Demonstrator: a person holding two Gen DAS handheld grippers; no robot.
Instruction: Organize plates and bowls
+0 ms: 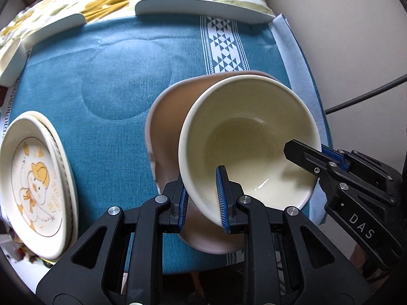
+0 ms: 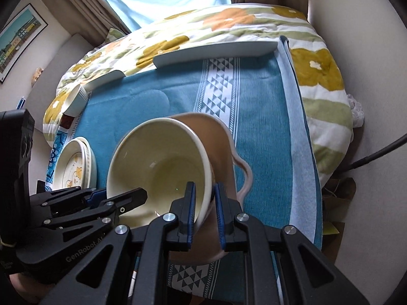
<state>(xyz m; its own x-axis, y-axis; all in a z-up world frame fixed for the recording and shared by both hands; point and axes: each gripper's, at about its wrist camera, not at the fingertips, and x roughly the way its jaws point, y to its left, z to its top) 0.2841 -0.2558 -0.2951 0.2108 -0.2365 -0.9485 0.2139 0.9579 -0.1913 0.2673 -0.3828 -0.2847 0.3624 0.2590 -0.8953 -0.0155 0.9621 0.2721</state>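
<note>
A cream bowl (image 1: 249,137) is held over a pink wavy-rimmed bowl (image 1: 165,127) on the blue tablecloth. My left gripper (image 1: 202,198) is shut on the cream bowl's near rim, one finger inside and one outside. My right gripper (image 2: 204,211) is shut on the same bowl's (image 2: 162,162) opposite rim, and shows in the left wrist view (image 1: 318,162). The pink bowl (image 2: 223,152) lies under and behind the cream one. A stack of cream plates with a duck picture (image 1: 35,185) lies at the left, also in the right wrist view (image 2: 73,165).
The blue tablecloth (image 1: 114,76) covers a small table with its edge at the right. White dishes (image 1: 203,7) stand along the far edge, with a small white cup (image 2: 75,99) at far left. A flowered quilt (image 2: 318,71) lies beyond.
</note>
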